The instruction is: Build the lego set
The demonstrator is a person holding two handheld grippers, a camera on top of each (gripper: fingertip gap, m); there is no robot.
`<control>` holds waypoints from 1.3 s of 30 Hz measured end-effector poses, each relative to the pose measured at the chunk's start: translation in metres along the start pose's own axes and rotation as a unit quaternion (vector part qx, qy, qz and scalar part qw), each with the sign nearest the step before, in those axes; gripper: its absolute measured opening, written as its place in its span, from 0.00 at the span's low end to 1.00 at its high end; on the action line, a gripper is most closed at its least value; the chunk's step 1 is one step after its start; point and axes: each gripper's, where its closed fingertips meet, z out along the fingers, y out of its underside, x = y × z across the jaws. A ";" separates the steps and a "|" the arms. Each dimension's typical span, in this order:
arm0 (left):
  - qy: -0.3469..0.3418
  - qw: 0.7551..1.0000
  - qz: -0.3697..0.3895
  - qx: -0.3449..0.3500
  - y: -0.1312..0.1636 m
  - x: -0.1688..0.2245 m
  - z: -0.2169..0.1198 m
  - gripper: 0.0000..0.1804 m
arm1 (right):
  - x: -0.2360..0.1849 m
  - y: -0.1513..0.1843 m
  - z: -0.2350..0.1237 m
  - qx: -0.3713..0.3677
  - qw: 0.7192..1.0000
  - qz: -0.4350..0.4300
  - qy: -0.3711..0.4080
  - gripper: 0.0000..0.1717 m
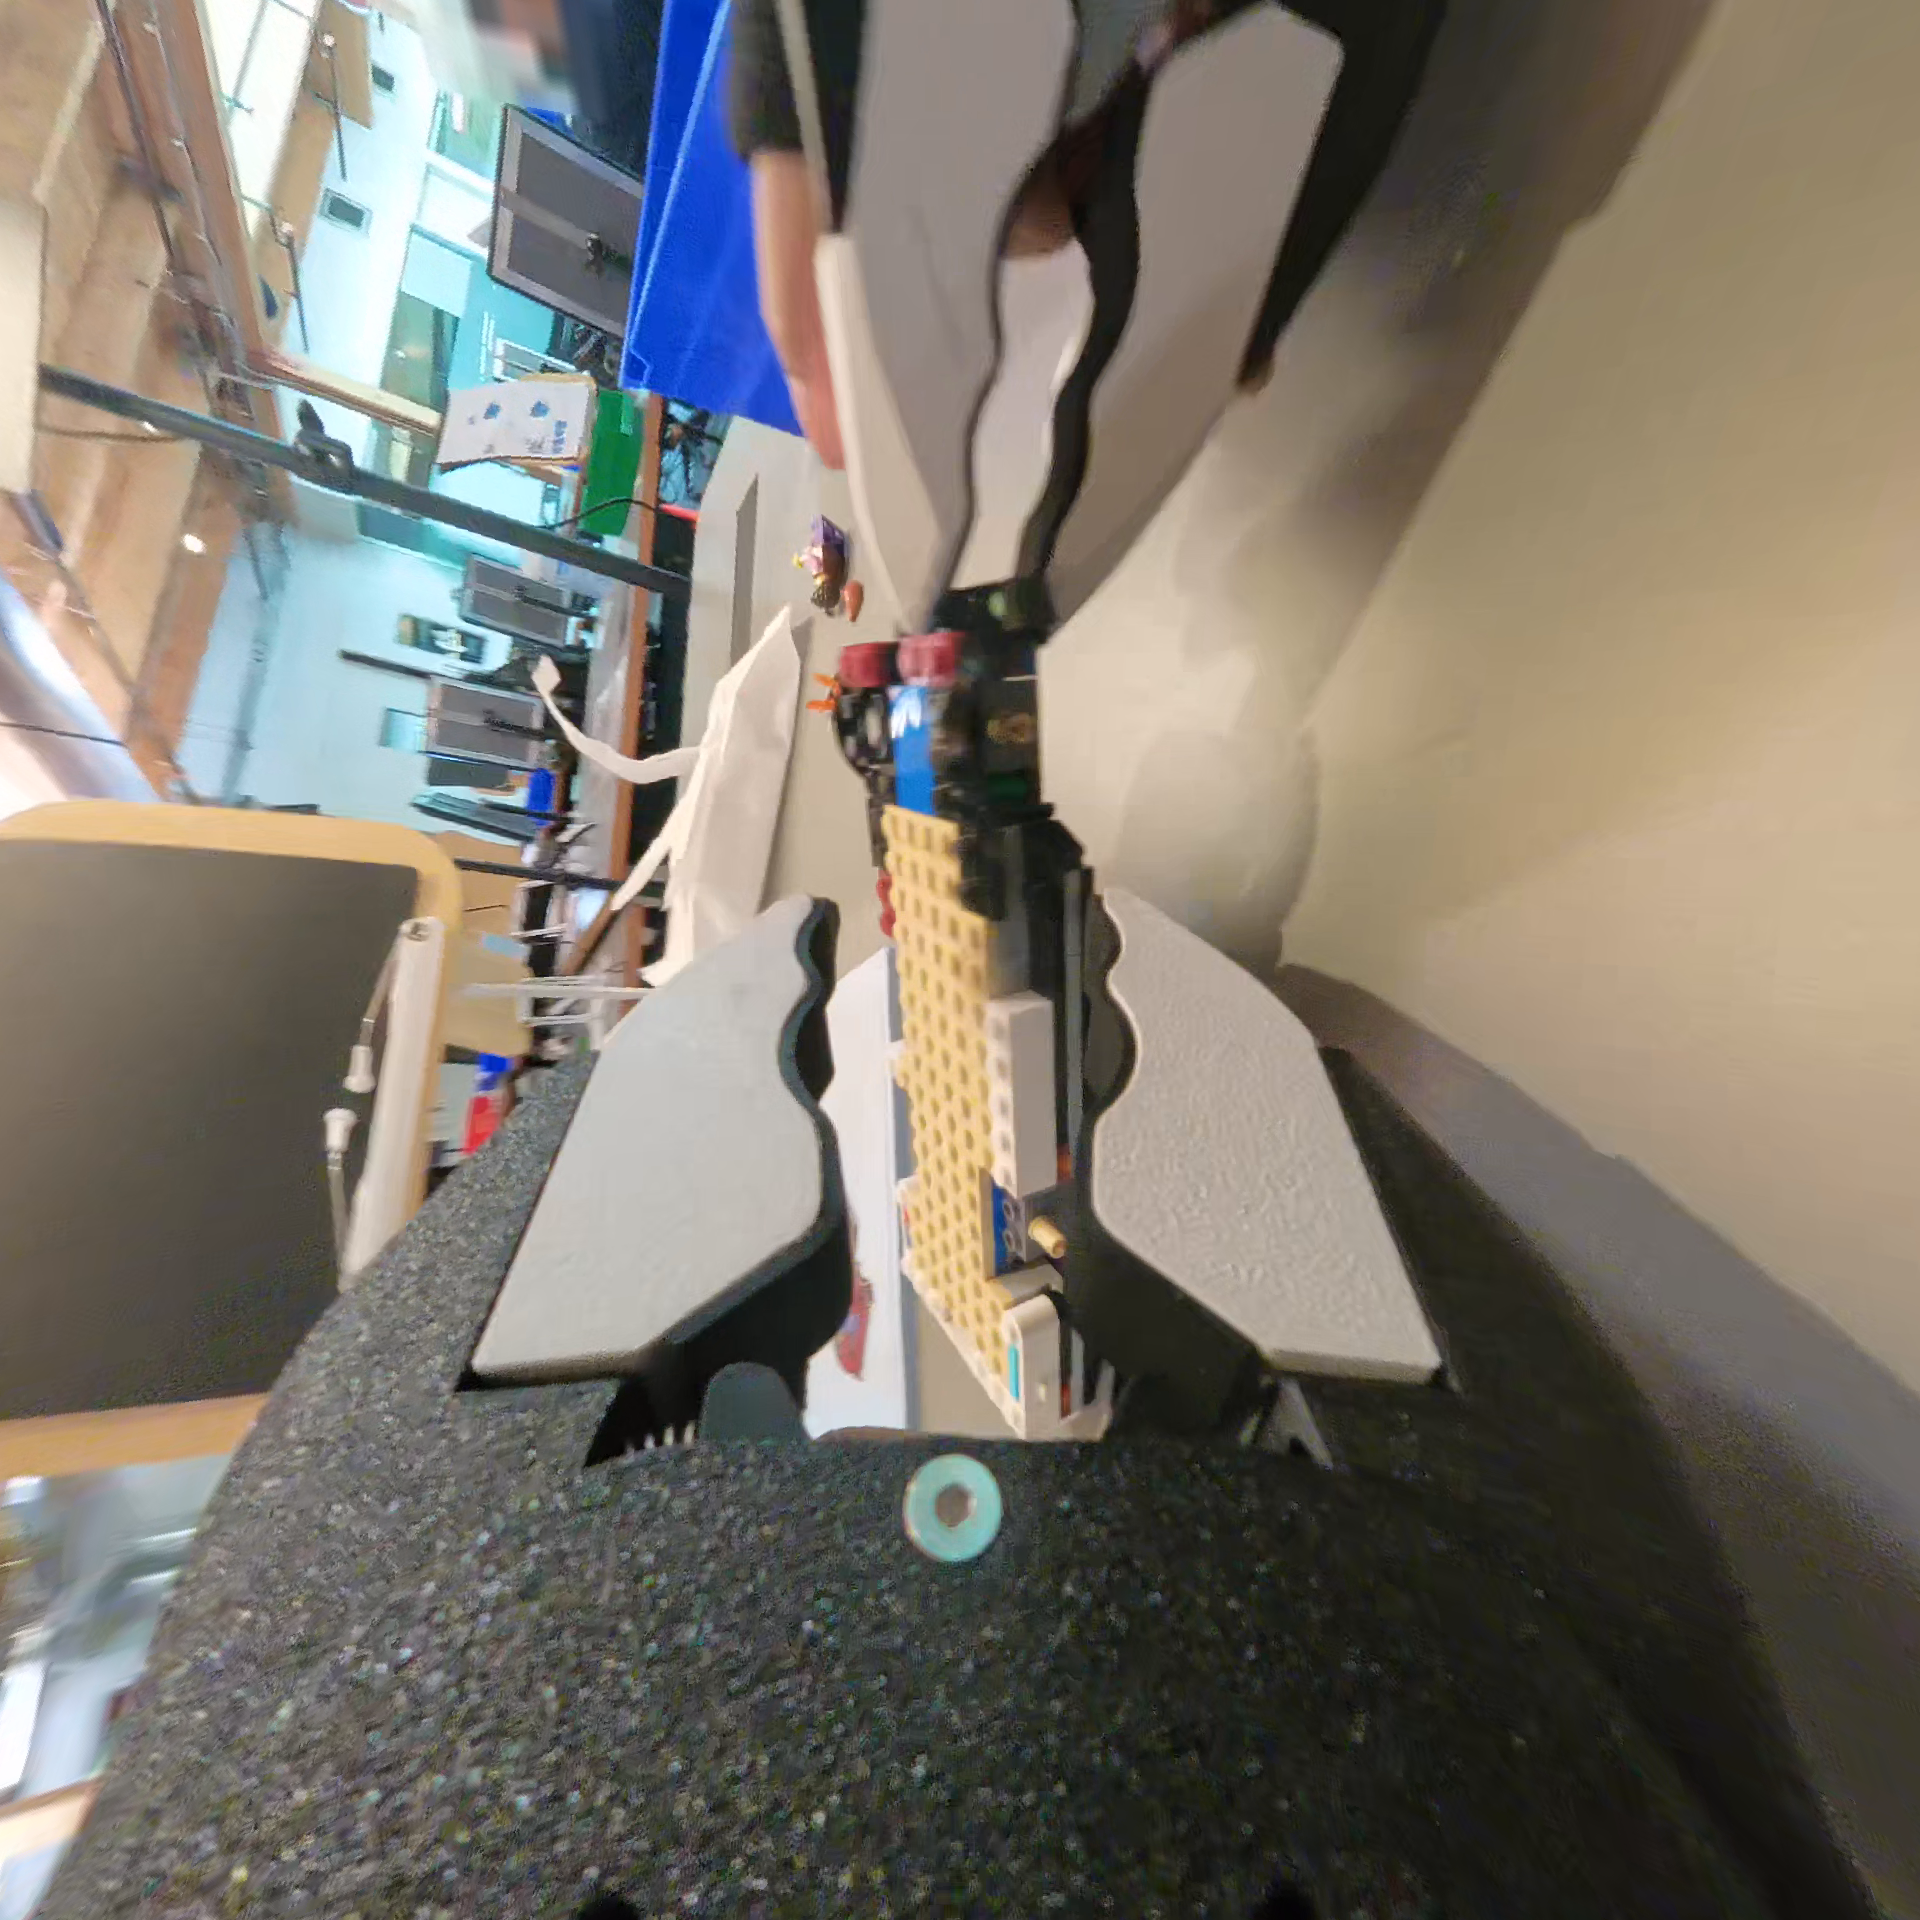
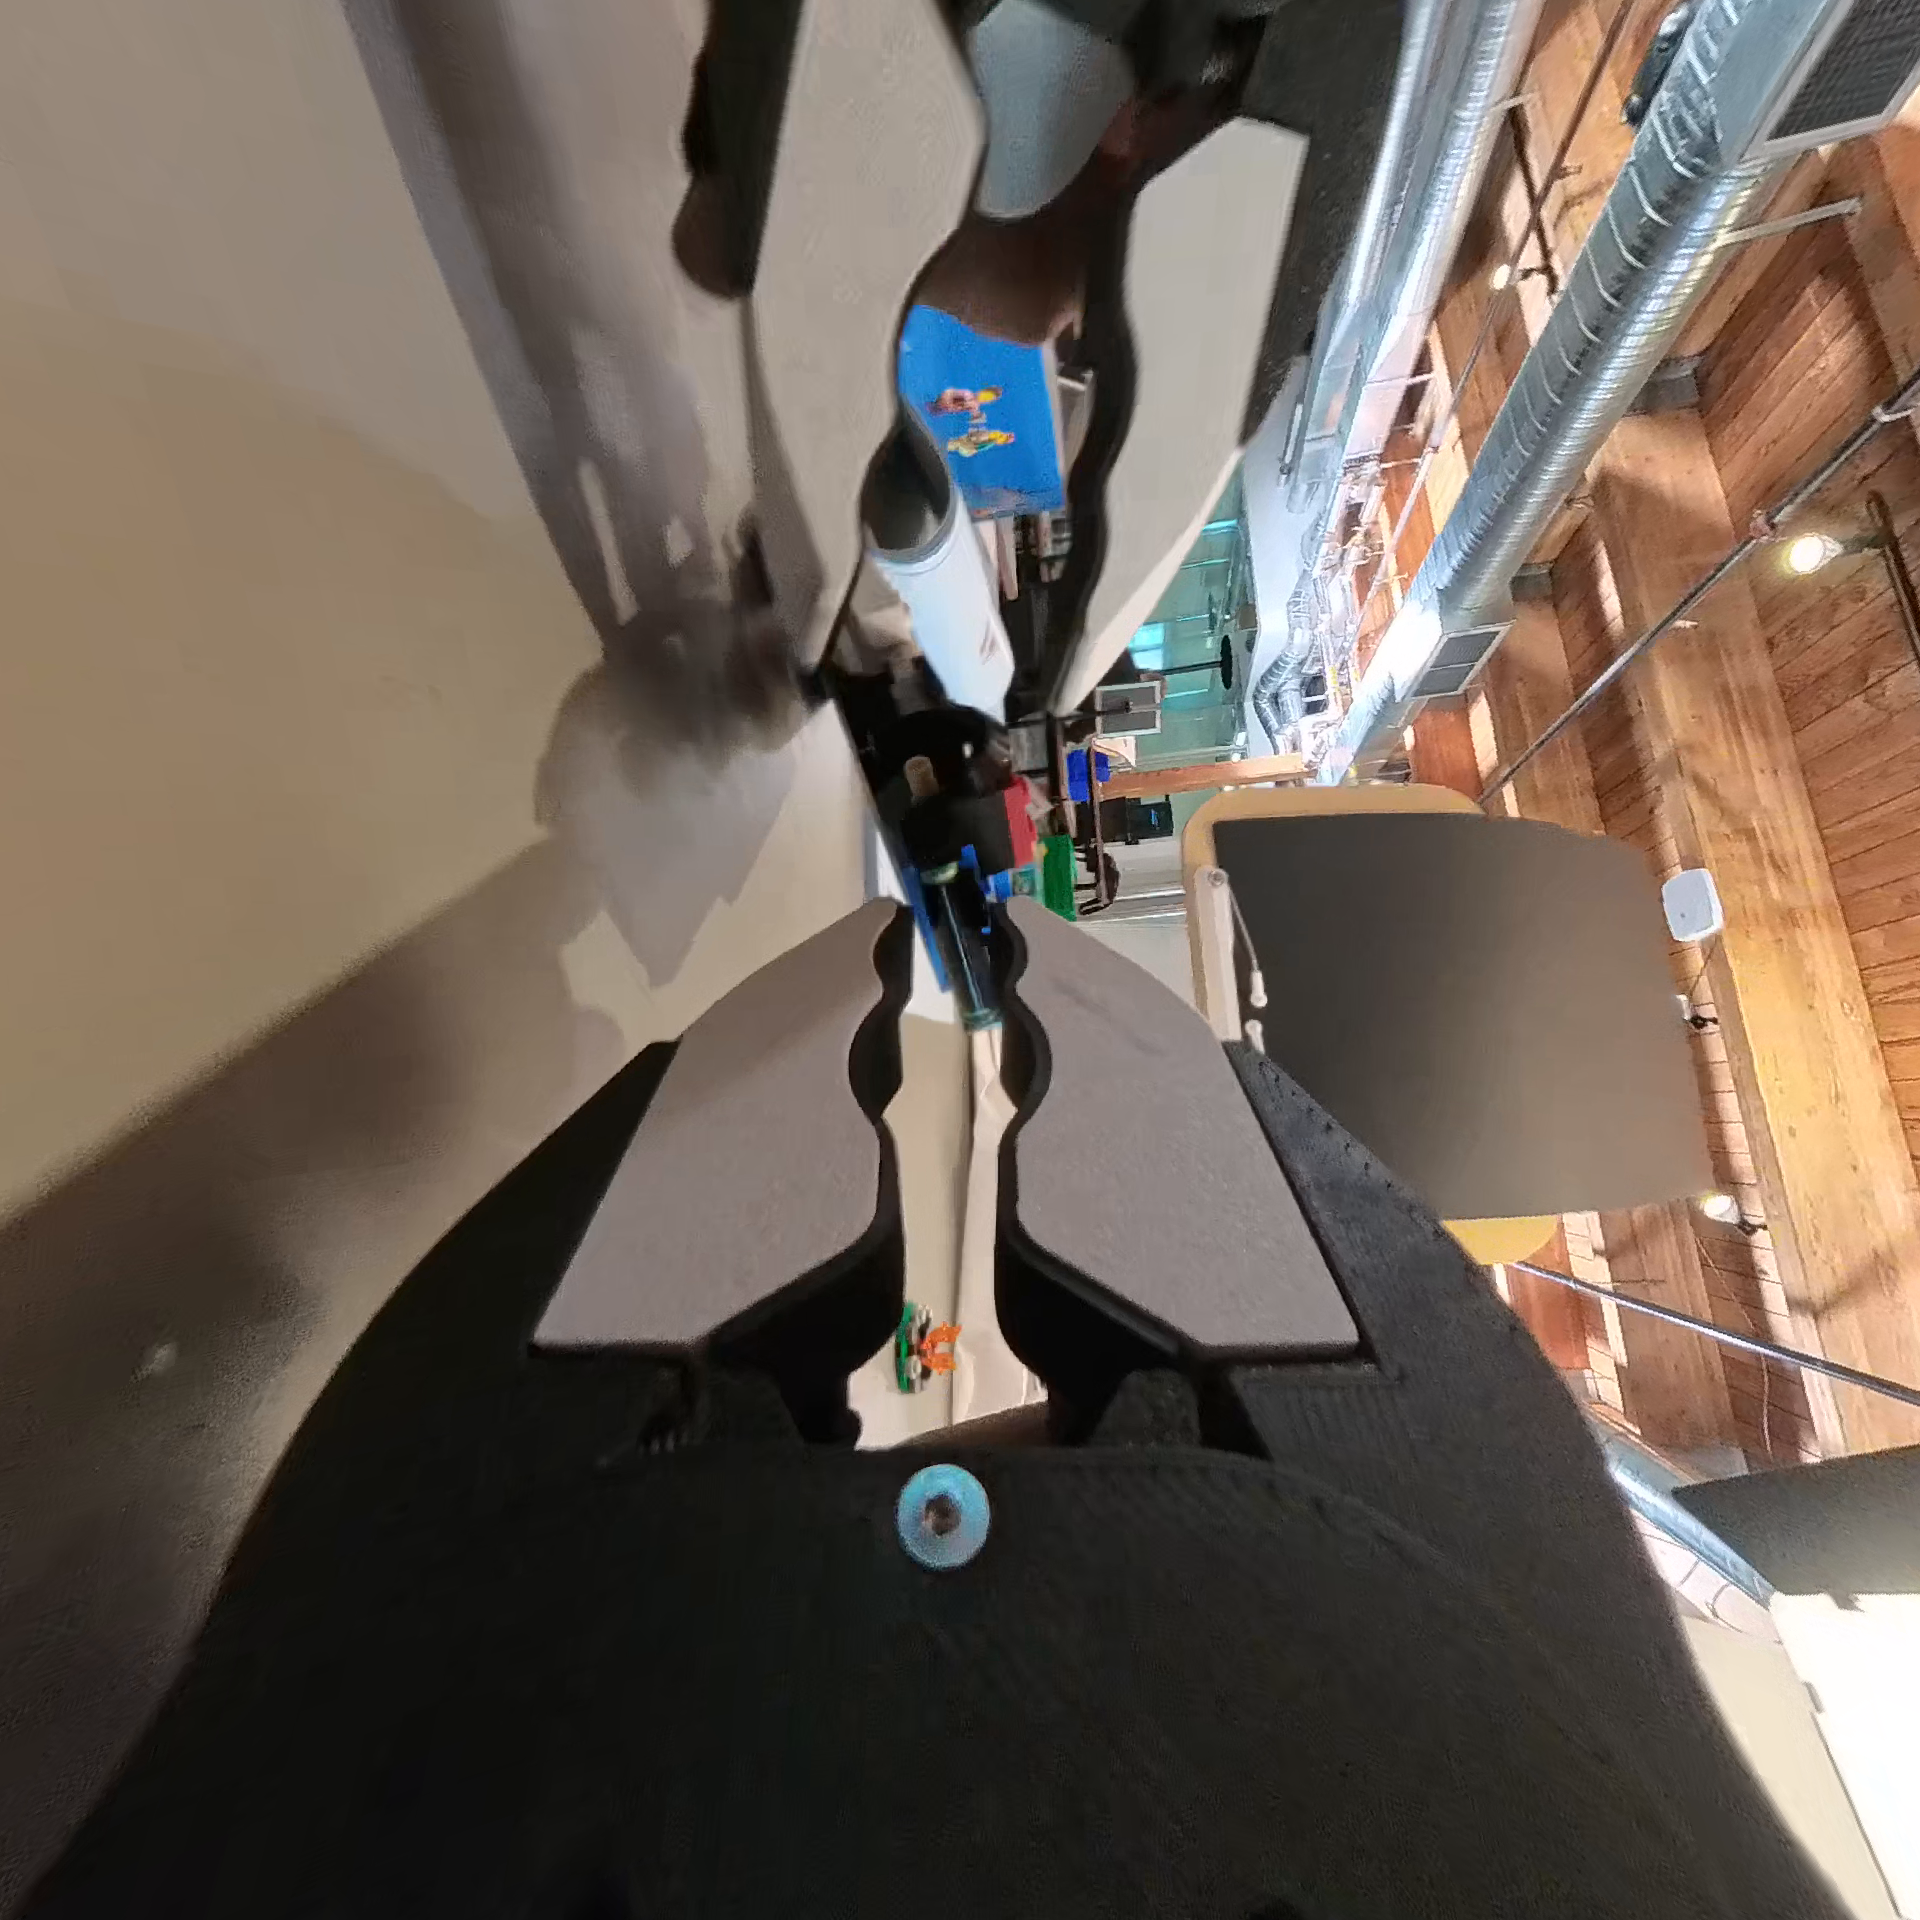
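Observation:
A long brick model with a tan studded plate, black, blue and white parts and dark red knobs is held off the cream table. My left gripper is open around its near end: the left pad stands clear of the tan plate, and the black side lies by the right finger. My right gripper is shut on the model's blue and black end. It also shows in the left wrist view, gripping the far end. The left gripper shows spread at the top of the right wrist view.
Crumpled white paper and small brick figures lie on the table behind the model. A small green and orange piece lies below my right fingers. A chair with a black back stands beside the table. A blue box stands behind. My hands' fingertips stand some 5 centimetres from each other.

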 end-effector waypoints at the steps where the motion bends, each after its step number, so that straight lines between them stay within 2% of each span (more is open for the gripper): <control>1: 0.005 1.000 -0.022 0.011 -0.001 -0.002 -0.003 0.25 | -0.004 0.002 -0.001 0.001 1.000 -0.005 -0.012 0.08; 4: 0.039 0.996 -0.077 0.028 0.001 0.000 -0.007 0.25 | -0.020 0.008 -0.003 -0.003 0.998 -0.027 -0.056 0.11; 9: 0.089 0.988 -0.123 0.033 0.004 0.012 -0.005 0.24 | -0.041 0.017 -0.009 -0.022 0.988 -0.025 -0.149 0.14; 16: 0.139 0.969 -0.192 0.071 -0.009 0.018 -0.006 0.24 | -0.050 0.023 -0.024 -0.034 0.964 0.074 -0.255 0.16; 19: 0.149 0.960 -0.222 0.083 -0.012 0.018 -0.006 0.24 | -0.050 0.020 -0.030 -0.019 0.951 0.125 -0.282 0.21; 22: 0.157 0.956 -0.234 0.085 -0.012 0.020 -0.004 0.24 | -0.044 0.024 -0.031 -0.014 0.948 0.155 -0.278 0.23; 28: 0.181 0.960 -0.204 0.062 -0.008 0.038 0.001 0.24 | -0.020 0.036 -0.021 -0.022 0.957 0.204 -0.204 0.22; 33: 0.186 0.958 -0.205 0.070 -0.013 0.041 0.003 0.24 | -0.015 0.016 -0.022 0.032 0.945 0.257 -0.199 0.21; 39: 0.207 0.955 -0.197 0.078 -0.020 0.051 0.004 0.24 | -0.031 -0.020 -0.032 0.097 0.923 0.274 -0.254 0.19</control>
